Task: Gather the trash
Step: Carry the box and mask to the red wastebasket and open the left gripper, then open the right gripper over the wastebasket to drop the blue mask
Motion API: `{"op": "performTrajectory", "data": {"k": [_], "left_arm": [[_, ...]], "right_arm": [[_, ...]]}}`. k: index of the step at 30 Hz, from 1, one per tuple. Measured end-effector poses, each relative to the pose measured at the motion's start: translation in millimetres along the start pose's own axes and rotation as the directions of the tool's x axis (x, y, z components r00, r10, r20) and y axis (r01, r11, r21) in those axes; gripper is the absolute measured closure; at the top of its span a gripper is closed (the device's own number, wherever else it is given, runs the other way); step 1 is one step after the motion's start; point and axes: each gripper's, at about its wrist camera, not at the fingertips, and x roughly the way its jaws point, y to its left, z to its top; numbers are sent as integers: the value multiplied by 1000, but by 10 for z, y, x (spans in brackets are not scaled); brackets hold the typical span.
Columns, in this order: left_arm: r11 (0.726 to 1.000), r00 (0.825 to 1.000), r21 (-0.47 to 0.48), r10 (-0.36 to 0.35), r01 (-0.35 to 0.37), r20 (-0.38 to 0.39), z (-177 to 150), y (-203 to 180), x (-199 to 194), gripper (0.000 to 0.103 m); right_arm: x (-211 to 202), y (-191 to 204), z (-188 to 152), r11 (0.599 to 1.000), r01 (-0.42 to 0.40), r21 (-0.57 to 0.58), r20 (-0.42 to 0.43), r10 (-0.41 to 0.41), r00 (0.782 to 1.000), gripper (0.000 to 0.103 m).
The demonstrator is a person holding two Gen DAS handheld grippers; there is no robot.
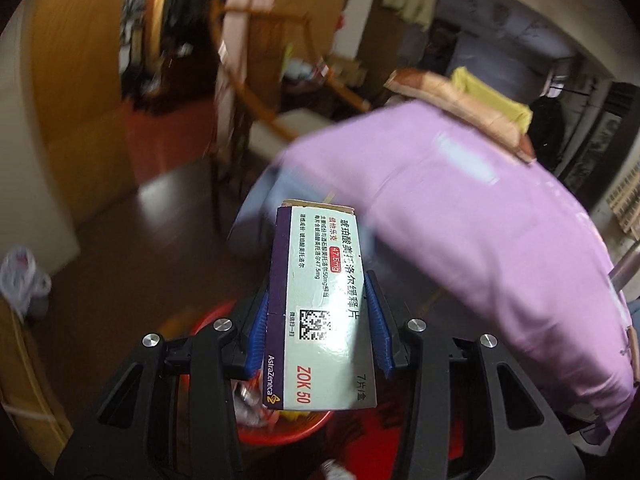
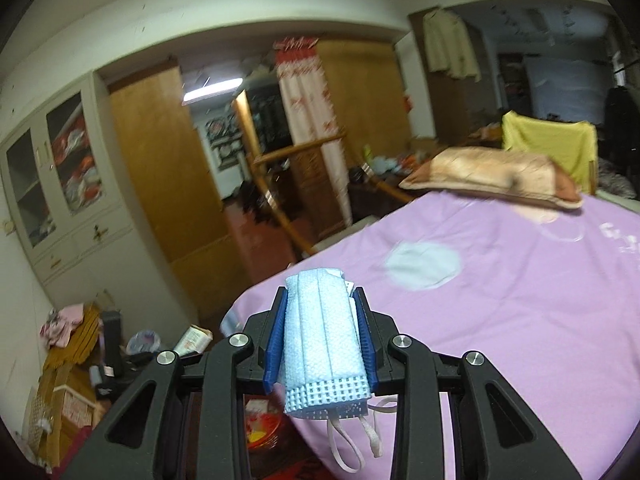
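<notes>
A cluttered bedroom, purple-covered bed [image 1: 460,208] and red bin [image 1: 280,428]: trash heads for disposal.

Left wrist view: the left gripper [image 1: 318,312] clamps a medicine box [image 1: 320,312] above the bin. Right wrist view: the right gripper [image 2: 320,340] pinches a folded face mask [image 2: 322,340] over the bed's edge; next, likely, each release comes squarely over the bin.

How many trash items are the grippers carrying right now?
2: a white-and-purple cardboard medicine box in the left gripper; a folded light-blue face mask in the right gripper.
</notes>
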Motion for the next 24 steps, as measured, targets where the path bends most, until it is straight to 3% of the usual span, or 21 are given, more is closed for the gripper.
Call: {"op": "performTrajectory", "data": {"k": [4, 6, 9, 13, 16, 21, 24], "left_arm": [[998, 993, -46, 33, -38, -112, -321, 308, 418, 52], [996, 990, -63, 48, -57, -135, -442, 405, 496, 33], [991, 986, -79, 94, -106, -137, -570, 557, 515, 22], [978, 978, -108, 165, -179, -126, -642, 788, 408, 15], [960, 963, -107, 248, -259, -105, -629, 880, 319, 11], [930, 933, -84, 353, -359, -73, -622, 952, 210, 7], [923, 926, -90, 369, -375, -79, -639, 1035, 202, 7]], "right_arm": [[408, 174, -87, 999, -43, -3, -73, 42, 996, 71], [577, 254, -131, 998, -59, -5, -107, 58, 993, 71], [792, 349, -182, 997, -77, -12, -150, 74, 986, 71], [1054, 558, -267, 994, -108, -29, -207, 100, 973, 71], [1248, 678, -332, 990, -136, -35, -246, 124, 961, 71], [1676, 1025, -545, 979, -201, -41, -344, 175, 922, 71], [1928, 1213, -713, 971, -235, -42, -405, 198, 892, 70]]}}
